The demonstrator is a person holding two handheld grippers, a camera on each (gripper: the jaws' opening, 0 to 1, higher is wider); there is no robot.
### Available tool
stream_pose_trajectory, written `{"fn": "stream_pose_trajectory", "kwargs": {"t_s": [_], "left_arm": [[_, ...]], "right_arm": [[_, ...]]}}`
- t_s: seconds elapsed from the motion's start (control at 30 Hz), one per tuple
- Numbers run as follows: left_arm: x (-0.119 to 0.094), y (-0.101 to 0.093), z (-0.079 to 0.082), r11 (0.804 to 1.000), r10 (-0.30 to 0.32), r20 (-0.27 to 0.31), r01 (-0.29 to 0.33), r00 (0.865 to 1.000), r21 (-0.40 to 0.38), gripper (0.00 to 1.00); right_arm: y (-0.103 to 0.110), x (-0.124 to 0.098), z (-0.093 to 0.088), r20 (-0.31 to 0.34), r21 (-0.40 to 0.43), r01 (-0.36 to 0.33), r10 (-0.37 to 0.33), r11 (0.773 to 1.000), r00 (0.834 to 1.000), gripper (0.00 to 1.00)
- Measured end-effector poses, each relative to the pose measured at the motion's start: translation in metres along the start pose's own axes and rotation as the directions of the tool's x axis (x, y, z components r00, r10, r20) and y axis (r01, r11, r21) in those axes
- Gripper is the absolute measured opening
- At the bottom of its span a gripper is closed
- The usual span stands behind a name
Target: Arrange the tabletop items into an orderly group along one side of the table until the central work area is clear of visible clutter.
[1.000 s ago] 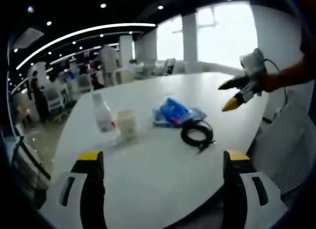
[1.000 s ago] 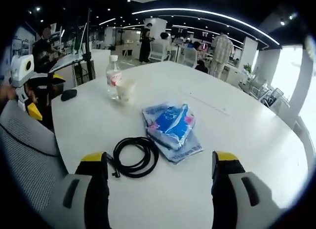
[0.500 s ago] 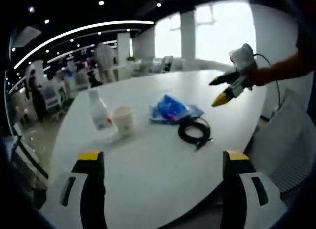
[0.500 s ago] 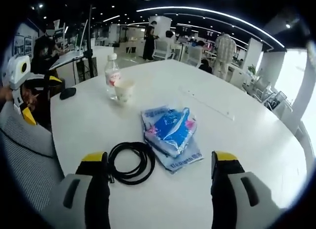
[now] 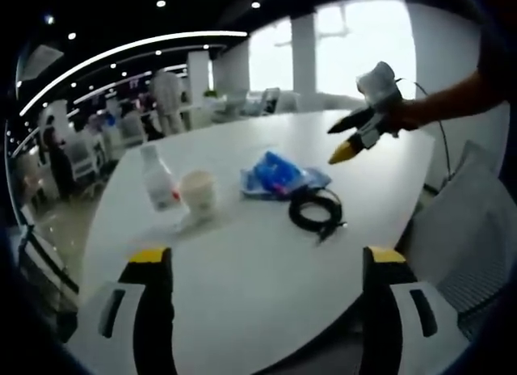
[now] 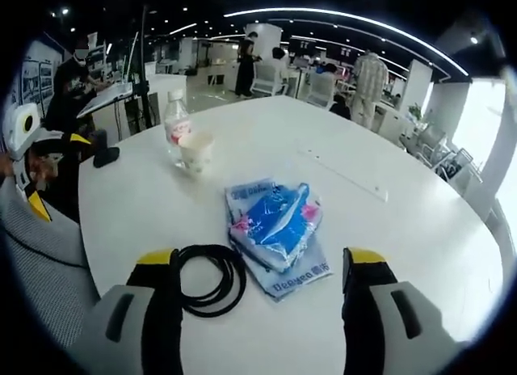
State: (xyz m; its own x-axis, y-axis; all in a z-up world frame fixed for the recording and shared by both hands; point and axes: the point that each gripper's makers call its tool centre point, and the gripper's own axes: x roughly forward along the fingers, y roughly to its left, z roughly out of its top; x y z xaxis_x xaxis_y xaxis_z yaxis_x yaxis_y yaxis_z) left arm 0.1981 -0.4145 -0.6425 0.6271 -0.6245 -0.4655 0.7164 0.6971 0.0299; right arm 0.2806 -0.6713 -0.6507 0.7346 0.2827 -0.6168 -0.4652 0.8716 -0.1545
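Note:
A white table [image 5: 242,270] holds a clear bottle [image 5: 157,179], a paper cup [image 5: 198,193], a blue packet lying on a flat pouch [image 5: 279,174] and a coiled black cable [image 5: 317,209]. My left gripper [image 5: 266,262] is open, low over the near edge and apart from all of them. My right gripper [image 5: 338,142], held by a hand, hovers open above the cable. In the right gripper view that gripper [image 6: 262,262] stands open, with the cable [image 6: 206,278] by its left jaw and the packet [image 6: 275,225] ahead. The bottle [image 6: 174,128] and cup [image 6: 195,151] stand farther back.
A grey mesh chair [image 5: 460,229] stands beside the table's edge, also seen as the chair back [image 6: 40,262]. A small black object [image 6: 105,157] lies near the table's left rim. The left gripper [image 6: 56,173] is at the left edge. People and desks fill the office behind.
My right gripper has moved forward and lower toward the cable and packet, which now look closer. In the left gripper view it has shifted left over the items.

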Motion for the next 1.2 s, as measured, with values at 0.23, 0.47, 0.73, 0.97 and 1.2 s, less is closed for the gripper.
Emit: {"fn": "stream_pose_trajectory", "kwargs": {"t_s": [0.23, 0.47, 0.73, 0.97, 1.2], "left_arm": [[0.000, 0.000, -0.002, 1.000, -0.005, -0.004, 0.005, 1.000, -0.005, 0.92], [0.000, -0.002, -0.001, 1.000, -0.008, -0.005, 0.008, 1.000, 0.001, 0.92], [0.000, -0.002, -0.002, 1.000, -0.008, -0.007, 0.008, 1.000, -0.007, 0.93], [0.000, 0.000, -0.003, 1.000, -0.002, -0.005, 0.002, 1.000, -0.014, 0.94], [0.001, -0.001, -0.005, 1.000, -0.007, -0.013, 0.007, 1.000, -0.012, 0.94]], "right_arm": [[-0.003, 0.009, -0.001, -0.007, 0.008, -0.001, 0.001, 1.000, 1.000, 0.78], [-0.007, 0.020, 0.002, -0.012, 0.019, -0.002, 0.002, 1.000, 1.000, 0.76], [-0.013, 0.036, 0.007, -0.007, 0.014, 0.013, -0.013, 1.000, 1.000, 0.73], [-0.023, 0.053, 0.015, -0.003, 0.020, 0.025, -0.025, 0.999, 1.000, 0.66], [-0.032, 0.067, 0.022, 0.007, -0.005, 0.025, -0.025, 1.000, 1.000, 0.58]]}}
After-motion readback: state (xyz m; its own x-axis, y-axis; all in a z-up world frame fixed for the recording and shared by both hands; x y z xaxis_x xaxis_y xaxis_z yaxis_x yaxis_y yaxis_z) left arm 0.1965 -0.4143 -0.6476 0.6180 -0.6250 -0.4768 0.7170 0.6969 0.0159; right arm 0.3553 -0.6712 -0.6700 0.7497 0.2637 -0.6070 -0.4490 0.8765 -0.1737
